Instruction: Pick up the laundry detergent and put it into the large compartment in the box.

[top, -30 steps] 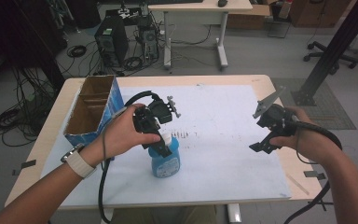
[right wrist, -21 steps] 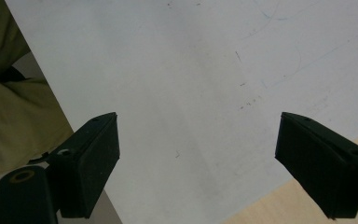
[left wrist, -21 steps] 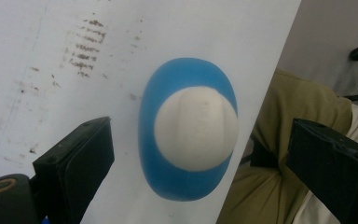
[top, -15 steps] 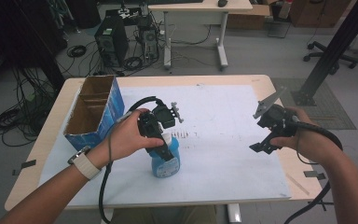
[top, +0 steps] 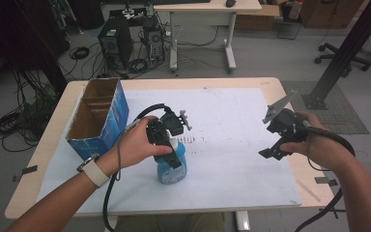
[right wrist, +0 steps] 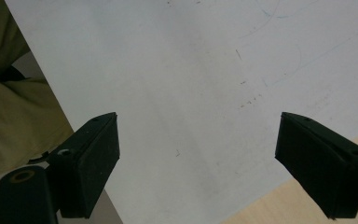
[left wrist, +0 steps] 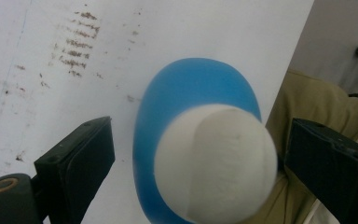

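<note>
A blue bottle (top: 173, 169) with a white cap (left wrist: 214, 179) stands upright on the white sheet (top: 232, 125), near the table's front. My left gripper (top: 170, 153) points down over it from above. In the left gripper view, my left gripper (left wrist: 200, 130) is open, one jaw on either side of the bottle (left wrist: 186, 93), with a gap on both sides. My right gripper (top: 274, 145) hovers over the sheet at the right. Seen in its own view, the right gripper (right wrist: 198, 116) is open and holds nothing.
An open cardboard box (top: 96, 118) with blue sides stands at the table's left. A row of brown smudges (top: 193, 140) marks the sheet beside the bottle. The wooden table edge (top: 314, 193) runs just right of the sheet. Desks, computers and cables stand beyond the table.
My left gripper has sunk a little lower over the blue bottle, and the forearm has shifted right. The right gripper has stayed where it was.
</note>
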A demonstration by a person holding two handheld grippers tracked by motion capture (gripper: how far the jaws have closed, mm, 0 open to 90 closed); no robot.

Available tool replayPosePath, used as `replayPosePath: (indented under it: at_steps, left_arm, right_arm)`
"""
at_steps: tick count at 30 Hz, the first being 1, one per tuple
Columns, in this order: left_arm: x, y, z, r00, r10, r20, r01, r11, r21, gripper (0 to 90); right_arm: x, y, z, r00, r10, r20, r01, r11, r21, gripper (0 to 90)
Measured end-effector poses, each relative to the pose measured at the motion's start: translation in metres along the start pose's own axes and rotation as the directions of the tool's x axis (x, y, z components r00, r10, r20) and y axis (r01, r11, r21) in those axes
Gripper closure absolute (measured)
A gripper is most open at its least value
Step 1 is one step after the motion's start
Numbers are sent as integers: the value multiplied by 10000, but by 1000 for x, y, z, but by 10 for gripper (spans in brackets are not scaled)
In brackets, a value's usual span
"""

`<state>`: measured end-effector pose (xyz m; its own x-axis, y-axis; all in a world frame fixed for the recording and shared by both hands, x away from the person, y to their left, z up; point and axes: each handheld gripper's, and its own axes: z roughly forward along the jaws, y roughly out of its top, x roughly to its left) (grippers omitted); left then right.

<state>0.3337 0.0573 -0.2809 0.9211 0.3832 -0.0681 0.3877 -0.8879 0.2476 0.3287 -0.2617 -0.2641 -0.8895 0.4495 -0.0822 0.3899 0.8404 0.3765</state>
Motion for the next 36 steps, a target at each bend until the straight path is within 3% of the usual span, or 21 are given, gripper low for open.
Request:
replayPosePath:
  at_steps: [13, 36]
  left_arm:
    - [2, -1, 12, 10000, 1, 37, -1, 10000, 86, 97]
    - [2, 0, 18, 10000, 95, -15, -94, 9993, 373, 320]
  right_arm:
    - [0, 0, 0, 10000, 10, -24, -10, 10000, -52, 137]
    - [0, -1, 0, 10000, 21, -26, -21, 10000, -53, 136]
